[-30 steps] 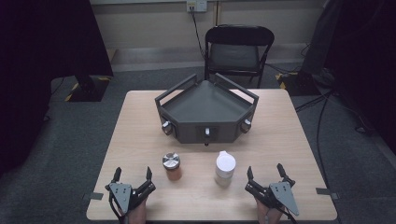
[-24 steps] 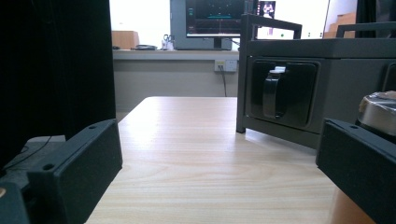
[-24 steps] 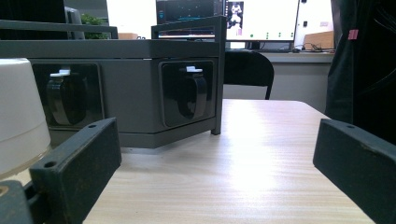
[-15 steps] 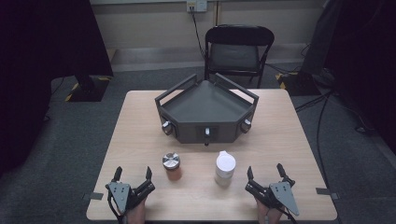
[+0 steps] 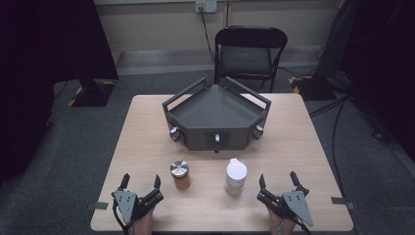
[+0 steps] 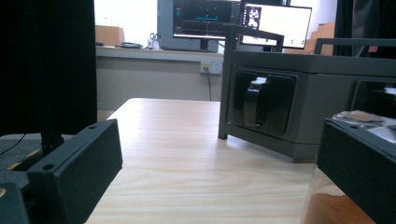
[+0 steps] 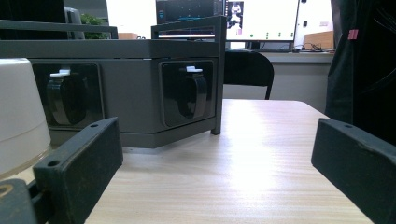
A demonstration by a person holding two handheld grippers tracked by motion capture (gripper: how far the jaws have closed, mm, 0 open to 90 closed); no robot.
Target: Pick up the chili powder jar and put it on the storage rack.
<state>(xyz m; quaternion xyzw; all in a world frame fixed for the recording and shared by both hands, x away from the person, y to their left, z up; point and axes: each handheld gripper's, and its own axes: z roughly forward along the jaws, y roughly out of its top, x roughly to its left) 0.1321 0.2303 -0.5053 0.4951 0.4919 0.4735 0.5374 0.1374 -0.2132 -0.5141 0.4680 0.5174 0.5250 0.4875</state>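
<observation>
In the high view, my left gripper sits in the lower left of the frame and my right gripper in the lower right, both near the front edge of the table. Both have their jaws spread wide and hold nothing. Between them stand two small things: a brown jar with a silver lid and a white bottle. The jar is up and to the right of my left gripper, and it is nearer to that one. The bottle is up and to the left of my right gripper, and nearer to that one. Both stand upright, so their long way goes straight up. Behind them, in the middle of the frame, is the grey tray with knobs. In the left gripper view, the jar peeks out at the right edge, behind my right-hand jaw, not between the jaws. The grey tray fills the upper right. In the right gripper view, the white bottle is at the left edge, outside the gap too. I think each gripper must swing inward to reach its thing. The high view shows the whole layout; the gripper views show how far off to the side each thing sits.
</observation>
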